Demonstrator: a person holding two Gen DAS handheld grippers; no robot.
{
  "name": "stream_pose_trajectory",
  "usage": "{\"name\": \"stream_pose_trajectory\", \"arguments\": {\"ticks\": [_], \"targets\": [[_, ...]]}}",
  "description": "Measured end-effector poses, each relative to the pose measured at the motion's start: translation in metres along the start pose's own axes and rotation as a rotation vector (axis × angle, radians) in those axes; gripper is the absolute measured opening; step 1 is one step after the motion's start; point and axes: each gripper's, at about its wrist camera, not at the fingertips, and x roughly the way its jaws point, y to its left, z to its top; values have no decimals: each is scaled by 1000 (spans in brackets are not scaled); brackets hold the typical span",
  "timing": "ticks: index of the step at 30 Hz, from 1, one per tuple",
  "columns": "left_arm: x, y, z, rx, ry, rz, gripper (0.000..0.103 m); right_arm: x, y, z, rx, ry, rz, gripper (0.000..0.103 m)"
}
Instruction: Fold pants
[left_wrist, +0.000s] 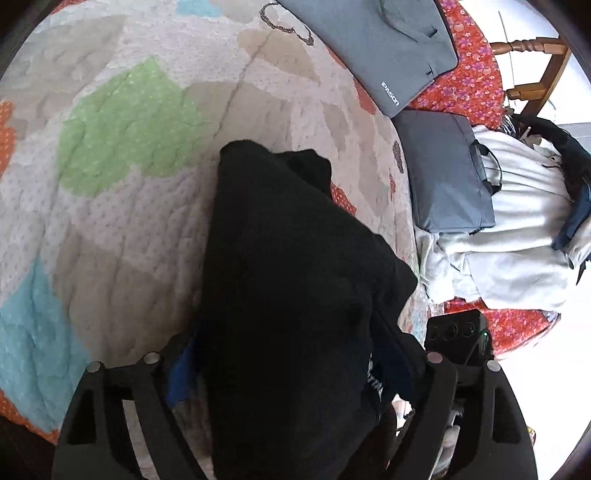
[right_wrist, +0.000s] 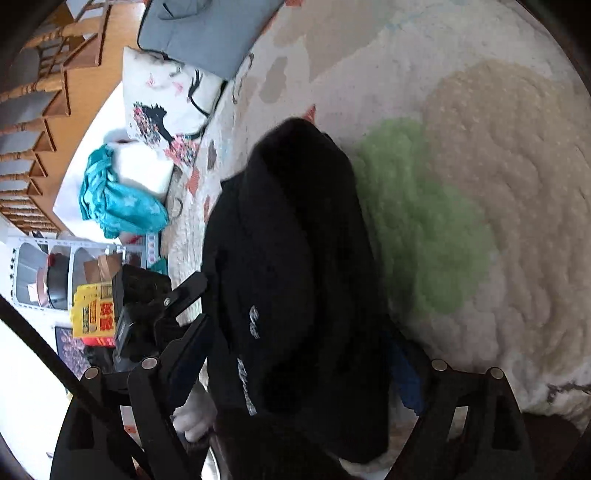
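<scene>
1. Black pants (left_wrist: 295, 280) lie bunched in a long heap on the quilt (left_wrist: 122, 206); both views show them running from the camera toward the quilt's green patch (left_wrist: 129, 125).
2. Left gripper (left_wrist: 291, 373): jaws stand wide, one finger each side of the heap. The cloth lies between them, but I cannot see the pads pressing it; the blue pad (left_wrist: 181, 380) on the pic's left side shows beside the cloth.
3. Right gripper (right_wrist: 295, 376): jaws also wide, pants between the fingers, blue pad (right_wrist: 406, 380) partly free of the cloth, so no grip visible.
4. Only the left wrist view shows: grey folded garment (left_wrist: 373, 48) w/ white lettering at the far edge, grey laptop-type bag (left_wrist: 447, 173) near a pile of pale clothes (left_wrist: 517, 240), red flowered sheet (left_wrist: 476, 74), wooden chair (left_wrist: 532, 70). The other gripper's black body (left_wrist: 458, 332) appears just right of the pants.
5. Only the right wrist view shows: white pillow w/ dark print (right_wrist: 166, 103), teal cloth (right_wrist: 118, 206), white paper roll (right_wrist: 144, 166), yellow box (right_wrist: 92, 314), white shelf unit (right_wrist: 48, 273), wooden railing (right_wrist: 33, 110). White lettering (right_wrist: 247, 380) on the pants is clearer here.
6. The pants' near end is hidden under the grippers in both views.
</scene>
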Motion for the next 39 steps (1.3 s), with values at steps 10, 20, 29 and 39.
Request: {"name": "stream_pose_trajectory", "arguments": {"ticks": [10,20,29,39], "targets": [[-29,-32,-21,178,-74,131,48,12,48,-5,-164,-11,-93,51],[-53,-51,46,150,-170,97,48,12,103,46,-271,-98,-100,49],[-18,-49,132,155,-181,172,48,45,111,128,-264,-152,-161,49],[-4,-9,159,70,-103,150,56,60,52,160,-149,-150,-225,61]]}}
